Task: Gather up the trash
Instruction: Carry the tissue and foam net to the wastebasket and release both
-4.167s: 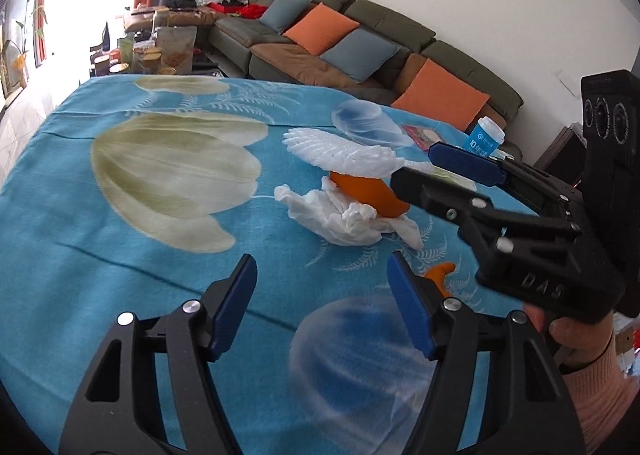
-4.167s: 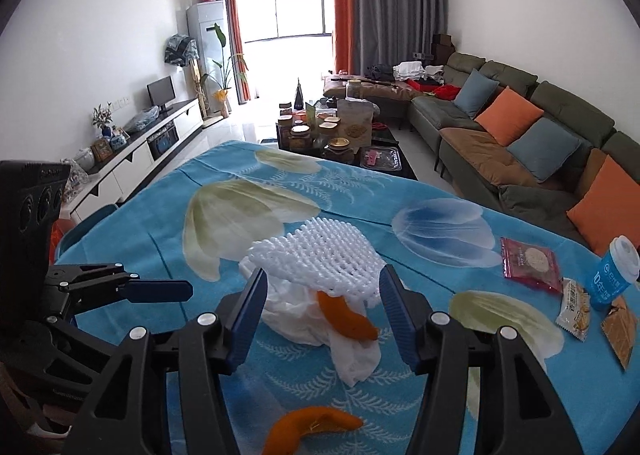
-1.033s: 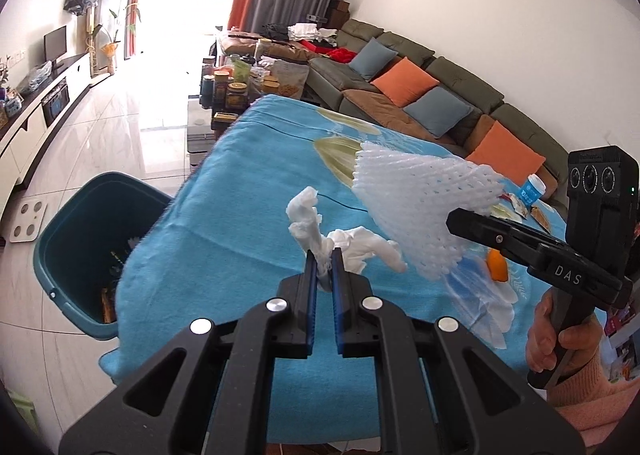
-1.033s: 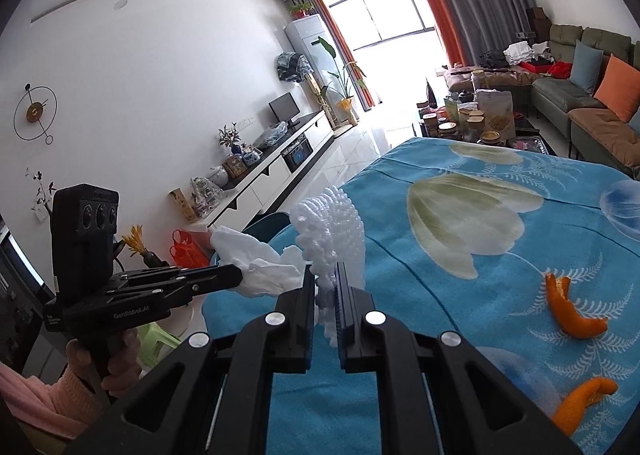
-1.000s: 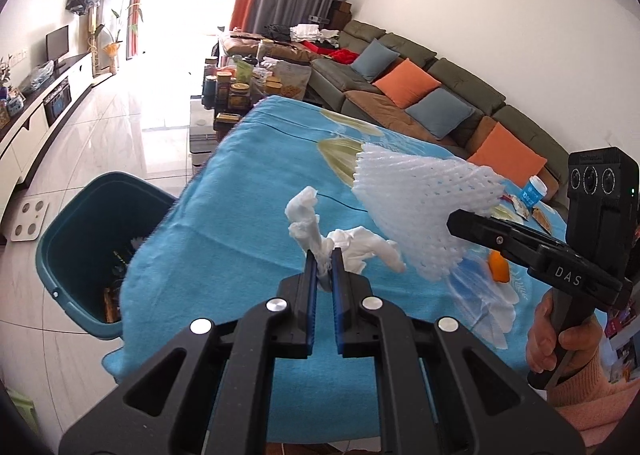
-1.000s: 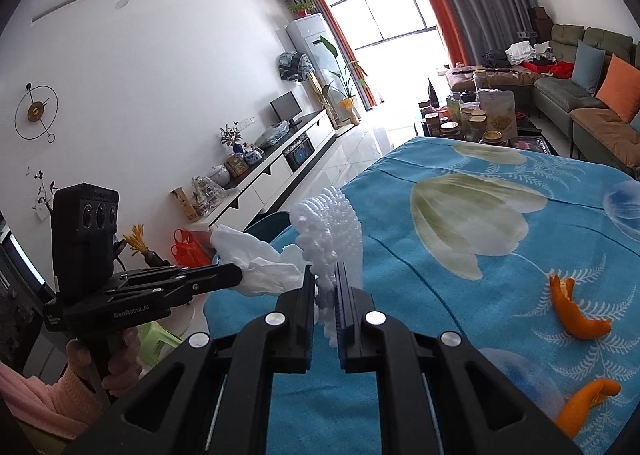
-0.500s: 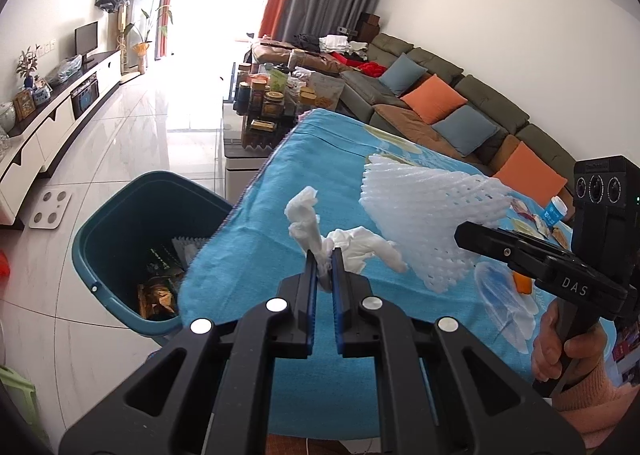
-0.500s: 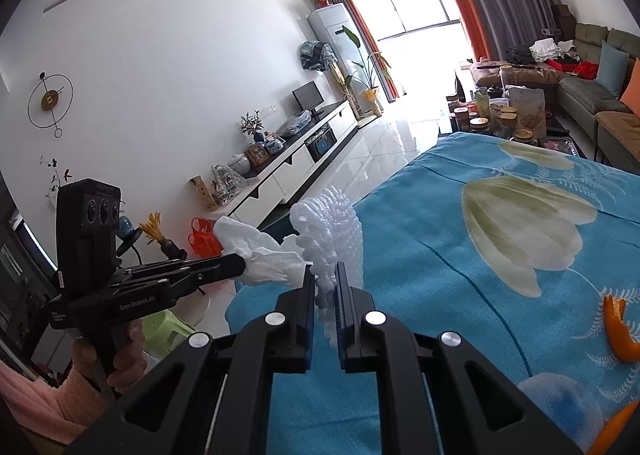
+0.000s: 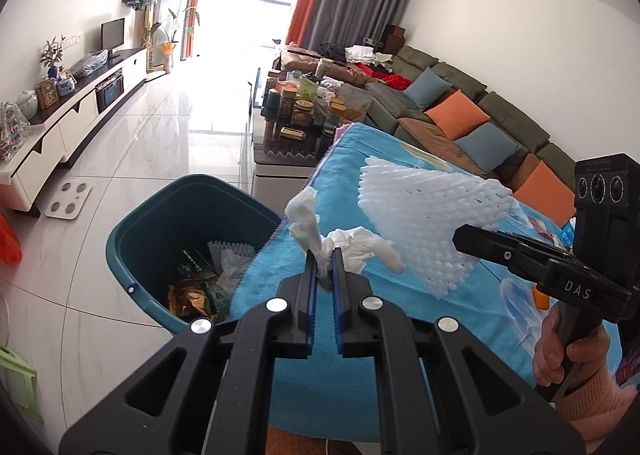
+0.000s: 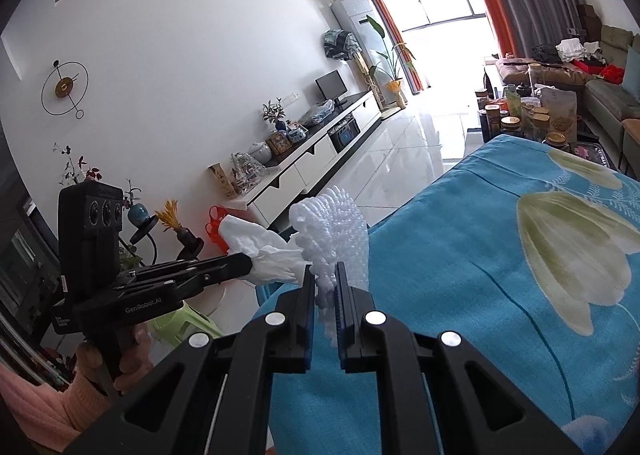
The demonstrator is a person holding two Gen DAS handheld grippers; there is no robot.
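Observation:
My left gripper (image 9: pixel 323 257) is shut on a crumpled white tissue (image 9: pixel 316 231) and holds it in the air over the table's edge. My right gripper (image 10: pixel 323 275) is shut on a white foam fruit net (image 10: pixel 340 231); the net also shows in the left wrist view (image 9: pixel 424 215), just right of the tissue. A teal trash bin (image 9: pixel 160 215) stands on the floor below and left of the tissue, with wrappers and another foam net inside. The tissue also shows in the right wrist view (image 10: pixel 260 251), held by the left gripper (image 10: pixel 248 263).
The table wears a blue flowered cloth (image 10: pixel 520 275). An orange peel (image 9: pixel 540 297) lies on it behind the right gripper. A low table with jars (image 9: pixel 296 119) stands beyond the bin, a sofa (image 9: pixel 460 123) to the right. A green stool (image 10: pixel 180 325) stands on the floor.
Both grippers have carried the tissue and the foam net further towards the table's edge. The bin now sits closer and larger in the left wrist view. Both grips are unchanged.

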